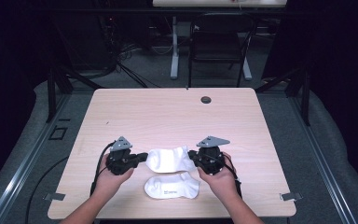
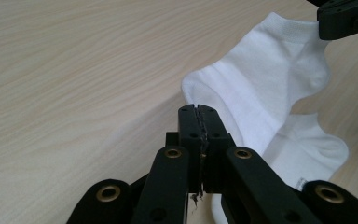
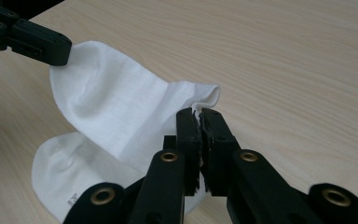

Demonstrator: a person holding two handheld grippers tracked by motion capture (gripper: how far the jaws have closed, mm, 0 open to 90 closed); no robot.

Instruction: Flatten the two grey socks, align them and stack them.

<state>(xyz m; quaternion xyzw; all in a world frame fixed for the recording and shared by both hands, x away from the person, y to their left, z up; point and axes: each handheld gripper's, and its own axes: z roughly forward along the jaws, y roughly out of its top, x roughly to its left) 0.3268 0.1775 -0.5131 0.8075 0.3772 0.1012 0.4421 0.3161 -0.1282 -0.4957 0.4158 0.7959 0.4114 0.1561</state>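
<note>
The lower sock (image 3: 70,172) lies partly hidden under the lifted sock (image 3: 112,107).

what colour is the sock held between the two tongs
Plain white sock, seen best in the right gripper view.

Both tools, left tool (image 1: 142,157) and right tool (image 1: 192,155), hold upper sock (image 1: 168,158) above lower sock (image 1: 171,186).

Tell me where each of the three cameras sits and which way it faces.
High view: above the person's side, looking forward and down on the table; both forearms, the left tool and right tool pinch the upper sock at opposite ends; lower sock lies flat.
Left gripper view: rides the left tool, looking along its shut jaws.
Right gripper view: rides the right tool, facing back toward the other tool.
Shared: both gripper views show both socks and the opposite tool's tip.
</note>
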